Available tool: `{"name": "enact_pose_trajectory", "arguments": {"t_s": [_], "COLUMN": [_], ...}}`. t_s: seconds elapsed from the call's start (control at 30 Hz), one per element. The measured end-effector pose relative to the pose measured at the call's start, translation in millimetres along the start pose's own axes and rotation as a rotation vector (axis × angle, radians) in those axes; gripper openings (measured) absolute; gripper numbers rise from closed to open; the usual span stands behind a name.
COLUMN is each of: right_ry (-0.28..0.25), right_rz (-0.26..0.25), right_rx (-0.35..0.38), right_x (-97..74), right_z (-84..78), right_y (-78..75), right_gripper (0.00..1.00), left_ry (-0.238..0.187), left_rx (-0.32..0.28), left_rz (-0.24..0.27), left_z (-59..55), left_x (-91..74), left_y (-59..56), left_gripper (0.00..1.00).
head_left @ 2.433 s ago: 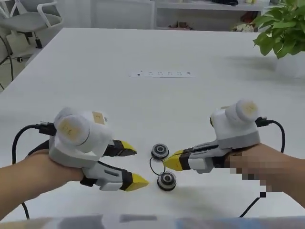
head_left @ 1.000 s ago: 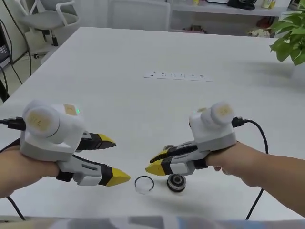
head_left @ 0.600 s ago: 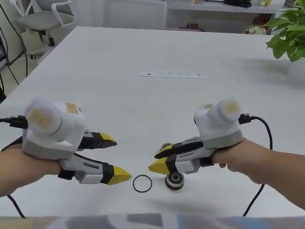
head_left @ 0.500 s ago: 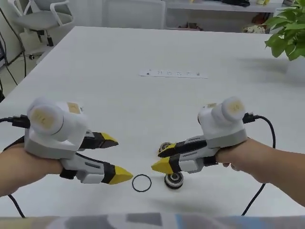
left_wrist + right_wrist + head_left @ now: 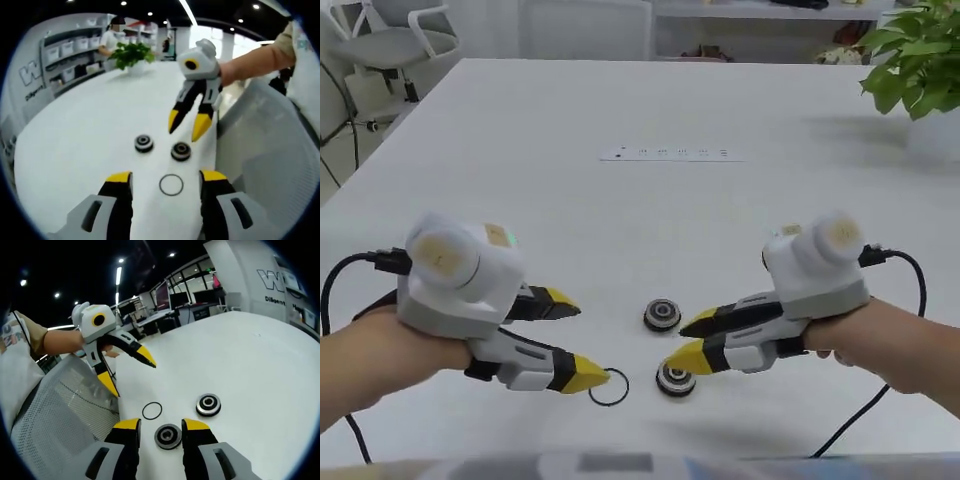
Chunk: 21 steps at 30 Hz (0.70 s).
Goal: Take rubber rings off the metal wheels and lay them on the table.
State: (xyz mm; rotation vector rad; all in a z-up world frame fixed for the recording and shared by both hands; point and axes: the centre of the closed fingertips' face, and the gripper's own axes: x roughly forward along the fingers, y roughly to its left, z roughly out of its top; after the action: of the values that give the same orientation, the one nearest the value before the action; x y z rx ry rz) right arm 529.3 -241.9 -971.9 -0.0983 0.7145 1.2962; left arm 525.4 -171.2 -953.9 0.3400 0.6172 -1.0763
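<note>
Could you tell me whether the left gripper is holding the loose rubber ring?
No, the rubber ring lies flat on the table between the left gripper's open jaws, touching neither.

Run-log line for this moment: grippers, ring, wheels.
left gripper open near rubber ring | ring flat on table | right gripper open, jaws flanking near wheel | far wheel free

The head view looks forward and down from the bench's [image 5: 620, 110] near edge toward its far edge. The left gripper view, low and close, faces right across the bench; the right gripper view faces left. All 3 share the 2 metal wheels [image 5: 662, 315] [image 5: 675, 379] and the rubber ring [image 5: 608, 387].
</note>
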Motion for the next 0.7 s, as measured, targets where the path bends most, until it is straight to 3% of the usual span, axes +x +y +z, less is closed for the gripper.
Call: {"name": "enact_pose_trajectory", "arguments": {"t_s": [0.3, 0.7], "right_ry": [0.009, 0.055], "right_rz": [-0.023, -0.028], "right_rx": [0.011, -0.049], "right_x": [-9.4, -6.8], "right_z": [-16.1, -36.9], "right_y": [-8.2, -11.1], "right_gripper": [0.31, 0.3], "left_ry": [0.015, 0.038], "left_rx": [0.008, 0.021], "left_rz": [-0.036, -0.08], "left_z": [0.5, 1.1], "left_x": [16.2, 37.2], "left_y": [-3.0, -12.3], "left_gripper": [0.53, 0.5]}}
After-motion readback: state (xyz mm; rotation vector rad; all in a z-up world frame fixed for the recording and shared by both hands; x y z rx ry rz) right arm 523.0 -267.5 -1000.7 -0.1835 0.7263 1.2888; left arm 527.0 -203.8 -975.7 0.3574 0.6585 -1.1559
